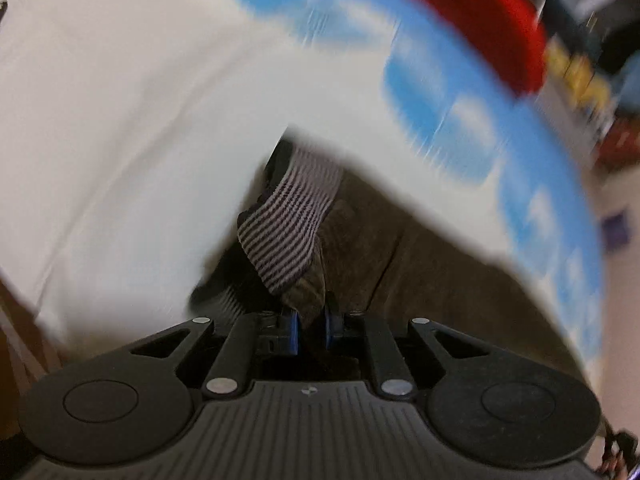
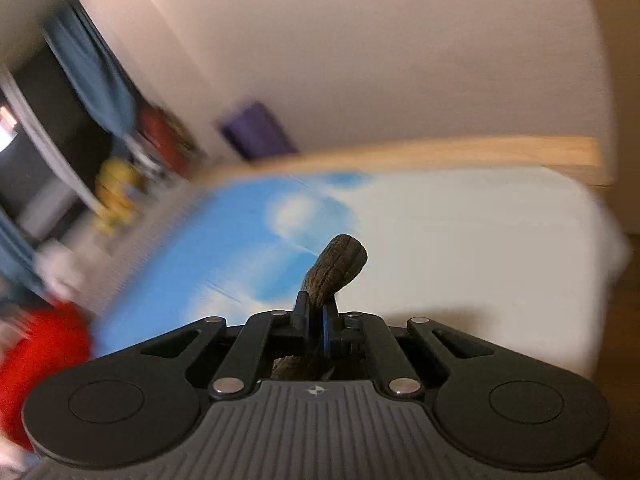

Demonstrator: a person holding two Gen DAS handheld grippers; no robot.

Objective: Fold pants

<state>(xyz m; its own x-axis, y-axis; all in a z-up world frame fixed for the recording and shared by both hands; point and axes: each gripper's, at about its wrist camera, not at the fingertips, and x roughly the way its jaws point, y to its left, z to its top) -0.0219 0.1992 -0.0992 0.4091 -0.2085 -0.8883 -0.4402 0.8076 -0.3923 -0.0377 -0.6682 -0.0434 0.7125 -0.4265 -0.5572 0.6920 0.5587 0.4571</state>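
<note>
Over on the left, the left gripper [image 1: 311,330] is pinching the brown pants [image 1: 384,240] right beside a striped inner lining [image 1: 288,224], its fingers [image 1: 293,330] clamped tight on the cloth, with the rest of the garment trailing away over the white bed [image 1: 120,120] and its blue cloud-print cover [image 1: 460,92]. Moving right, the right gripper [image 2: 316,320] is angling out level across the bed, fingers squeezed shut on a bunched nub of the same pants [image 2: 336,268], and everything beyond it is blurring. It looks like the lift-and-spread step, so the next move calls for pulling both ends taut and laying the pants flat before folding.
</note>
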